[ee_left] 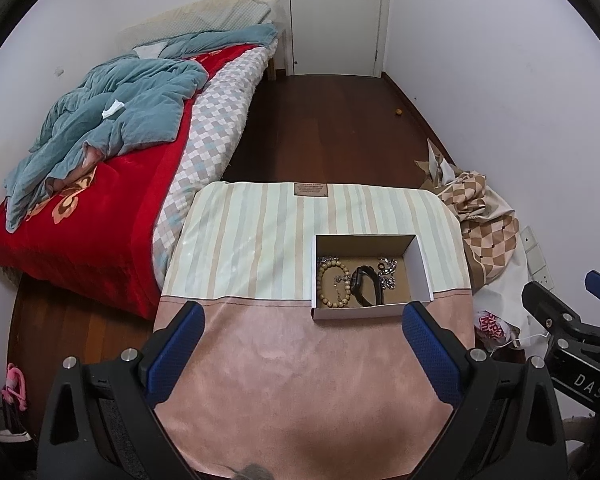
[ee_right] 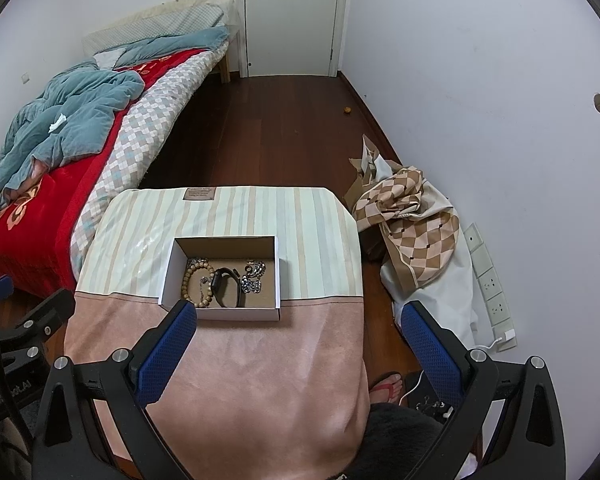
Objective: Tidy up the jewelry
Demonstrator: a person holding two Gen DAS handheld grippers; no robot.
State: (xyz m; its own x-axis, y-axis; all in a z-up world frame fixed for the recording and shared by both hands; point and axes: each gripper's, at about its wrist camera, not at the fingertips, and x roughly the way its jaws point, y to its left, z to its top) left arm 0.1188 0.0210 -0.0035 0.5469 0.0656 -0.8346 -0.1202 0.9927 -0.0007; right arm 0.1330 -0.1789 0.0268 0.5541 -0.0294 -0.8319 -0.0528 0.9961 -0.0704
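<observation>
All the jewelry – bead bracelet (ee_right: 198, 284), black watch (ee_right: 228, 286), silver chains (ee_right: 254, 278) – lies in the cardboard box (ee_right: 220, 314), both grippers (ee_left: 302, 354) (ee_right: 296, 354) wide open and empty, so the job looks finished

Left wrist view looking forward and down over the table (ee_left: 260, 360) from its near edge, right wrist view doing likewise from slightly further right, both sharing the open box (ee_left: 370, 312) (ee_right: 220, 314), bed (ee_left: 80, 220), door (ee_right: 292, 16), edges probably fisheye-warped.
</observation>
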